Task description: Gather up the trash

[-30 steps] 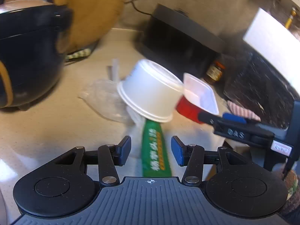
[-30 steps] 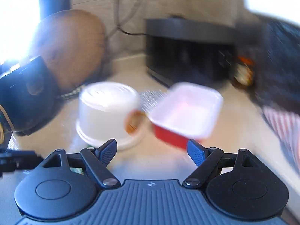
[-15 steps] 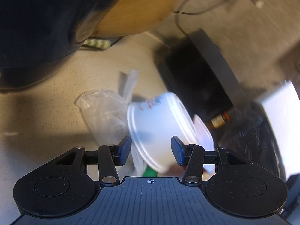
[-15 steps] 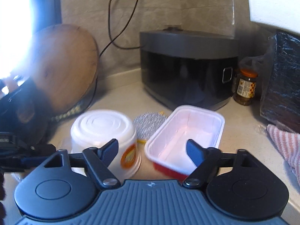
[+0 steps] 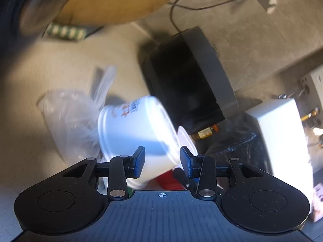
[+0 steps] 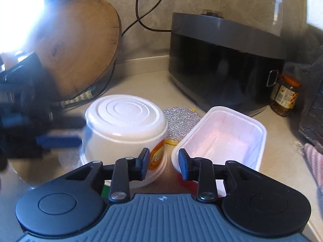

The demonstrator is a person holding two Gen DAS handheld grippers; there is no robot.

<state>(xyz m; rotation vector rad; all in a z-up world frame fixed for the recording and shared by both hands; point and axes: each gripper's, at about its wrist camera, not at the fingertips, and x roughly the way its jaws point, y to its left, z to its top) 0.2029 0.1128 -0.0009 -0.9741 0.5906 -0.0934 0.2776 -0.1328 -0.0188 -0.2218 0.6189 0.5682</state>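
Observation:
A white paper bowl stands upside down on the counter; it also shows in the left wrist view. A red-bottomed white plastic tray lies to its right. A crumpled clear plastic bag lies left of the bowl. My left gripper is open, its jaws just above the bowl's wide rim, holding nothing; it shows blurred at the left of the right wrist view. My right gripper is partly closed and empty, over the gap between bowl and tray, by the tray's near corner.
A black rice cooker stands at the back with a cord to the wall. A round wooden board leans at the back left. A jar and a dark bag stand right. A silver-yellow scouring pad lies behind the bowl.
My left gripper swung up and tilted over the bowl, losing sight of the green wrapper. My right gripper moved closer to the tray and its jaws narrowed from wide open.

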